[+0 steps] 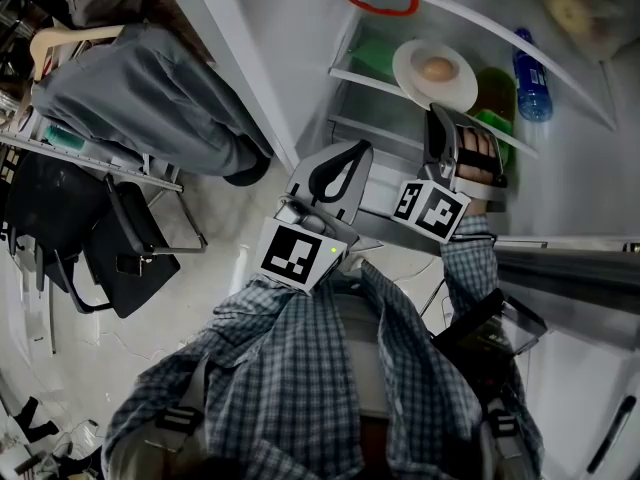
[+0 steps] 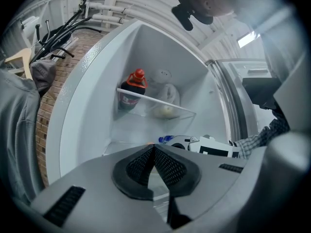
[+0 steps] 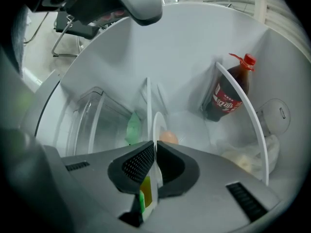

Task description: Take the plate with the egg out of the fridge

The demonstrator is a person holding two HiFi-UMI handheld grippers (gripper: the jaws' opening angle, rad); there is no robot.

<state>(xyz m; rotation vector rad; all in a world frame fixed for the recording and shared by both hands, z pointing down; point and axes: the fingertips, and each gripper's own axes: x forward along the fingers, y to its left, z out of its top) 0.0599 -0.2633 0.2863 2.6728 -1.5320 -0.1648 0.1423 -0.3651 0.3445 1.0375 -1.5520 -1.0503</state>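
A white plate (image 1: 433,76) with a brown egg (image 1: 437,68) on it sits at the front of a glass shelf (image 1: 365,80) inside the open fridge. My right gripper (image 1: 438,116) is shut on the plate's near rim. In the right gripper view the plate (image 3: 157,125) stands edge-on between the jaws, which are closed on it, and the egg (image 3: 168,138) shows just past them. My right gripper (image 3: 154,148) holds nothing else. My left gripper (image 1: 347,160) hangs lower left of the plate, in front of the fridge. It is shut and empty (image 2: 154,150).
A blue bottle (image 1: 531,86) and a green item (image 1: 494,120) stand right of the plate. A dark red-capped bottle (image 3: 228,93) and a bagged food item (image 1: 580,13) sit on the shelf above. The fridge door (image 1: 570,266) is at right. A person's grey-trousered leg (image 1: 150,103) and a black chair (image 1: 125,243) are at left.
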